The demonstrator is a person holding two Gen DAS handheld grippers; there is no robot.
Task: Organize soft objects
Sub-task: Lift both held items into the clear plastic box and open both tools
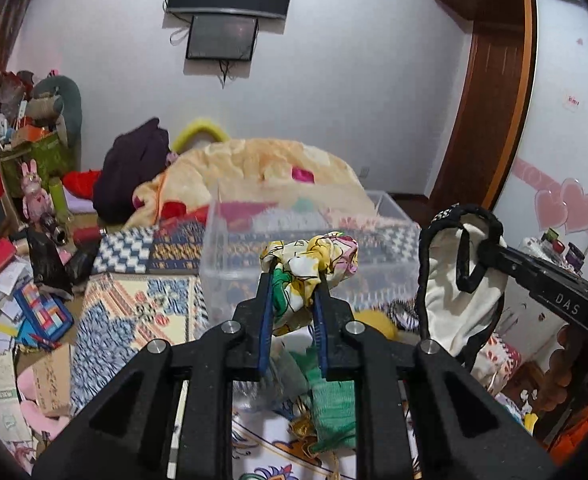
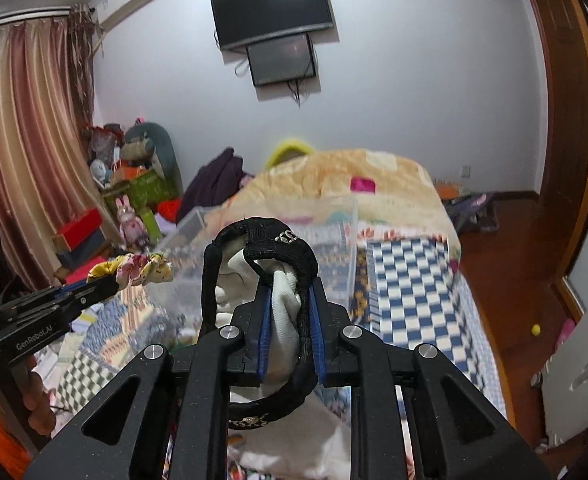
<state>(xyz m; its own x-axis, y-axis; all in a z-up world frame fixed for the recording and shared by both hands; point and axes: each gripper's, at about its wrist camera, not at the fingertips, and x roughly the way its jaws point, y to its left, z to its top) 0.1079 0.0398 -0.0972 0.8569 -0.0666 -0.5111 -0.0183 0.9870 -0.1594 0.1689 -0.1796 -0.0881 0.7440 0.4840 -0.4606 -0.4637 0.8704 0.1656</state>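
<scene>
While both grippers are being held up over the bed, each is carrying one soft item toward the clear rectangular plastic bin (image 1: 309, 240), which is sitting on the patterned bedspread (image 1: 134, 304) and serving here as the landmark.

The left gripper (image 1: 294, 280) is clamping its blue-padded jaws on a bunched floral cloth in yellow, green and pink (image 1: 309, 260). The cloth is hanging just in front of the bin's near wall, and is not yet inside it.

The right gripper (image 2: 290, 300) is gripping a cream fabric piece edged with black braided trim (image 2: 282, 280), its jaws closed on both cloth and trim. From the left wrist view this piece is hanging to the right of the bin, apart from it.

Judgement: the items are being lifted clear of the bedding so that they can be dropped into the bin, which looks empty or nearly so; neither has been deposited.

Count: two grippers, two held items, one bin. A green knitted piece (image 1: 329, 408) and a yellow soft object (image 1: 373, 320) are lying on the bed short of the bin; others may be hidden.
</scene>
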